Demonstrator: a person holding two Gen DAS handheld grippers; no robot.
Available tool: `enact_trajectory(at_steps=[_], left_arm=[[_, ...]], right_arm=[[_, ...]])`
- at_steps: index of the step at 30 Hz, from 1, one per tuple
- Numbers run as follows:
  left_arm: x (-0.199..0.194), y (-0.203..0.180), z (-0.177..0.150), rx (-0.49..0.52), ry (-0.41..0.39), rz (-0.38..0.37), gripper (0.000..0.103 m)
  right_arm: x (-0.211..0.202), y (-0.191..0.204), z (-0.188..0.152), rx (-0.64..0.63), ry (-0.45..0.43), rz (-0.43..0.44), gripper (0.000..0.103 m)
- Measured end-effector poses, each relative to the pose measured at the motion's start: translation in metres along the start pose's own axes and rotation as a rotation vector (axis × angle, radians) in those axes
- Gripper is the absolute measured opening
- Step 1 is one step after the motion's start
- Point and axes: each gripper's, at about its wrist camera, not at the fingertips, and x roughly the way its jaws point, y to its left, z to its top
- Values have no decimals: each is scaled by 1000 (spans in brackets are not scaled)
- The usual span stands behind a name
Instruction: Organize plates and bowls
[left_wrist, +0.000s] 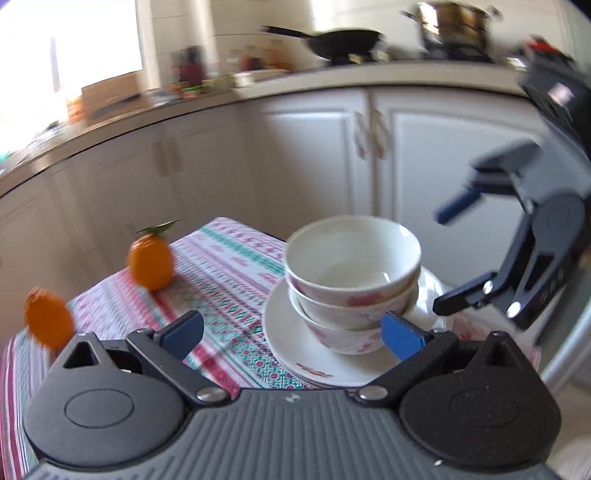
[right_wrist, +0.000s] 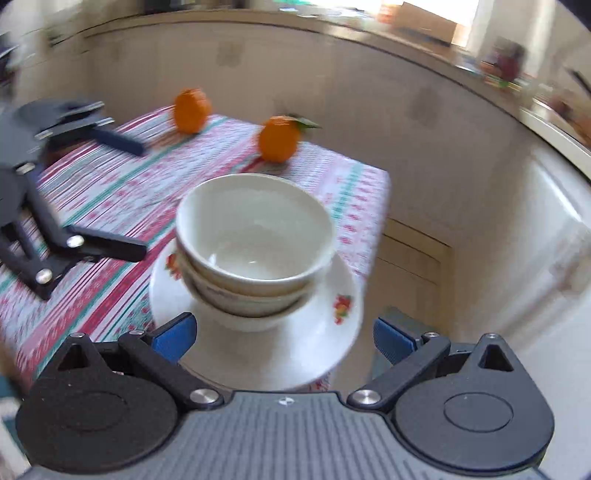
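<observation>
Three white bowls with pink flowers sit nested on a stack of white plates at the near right corner of the table. My left gripper is open to the left of the stack, its blue pads apart from the dishes. My right gripper is open on the stack's other side, with the plates' rim in front of its wide jaws. Neither gripper holds anything.
The small table has a red, green and white striped cloth. Two oranges stand on its far side. Behind are white cabinets and a counter with a black wok and a steel pot.
</observation>
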Motion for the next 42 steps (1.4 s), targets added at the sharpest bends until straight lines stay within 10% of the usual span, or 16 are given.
enact_trajectory(at_steps=[9, 42], left_arm=[[-45, -6, 1, -249, 73, 232, 102], [-94, -14, -10, -311, 55, 338, 102]], right_arm=[[-45, 27, -8, 401, -64, -216, 103], [-88, 71, -10, 373, -160, -237, 103]])
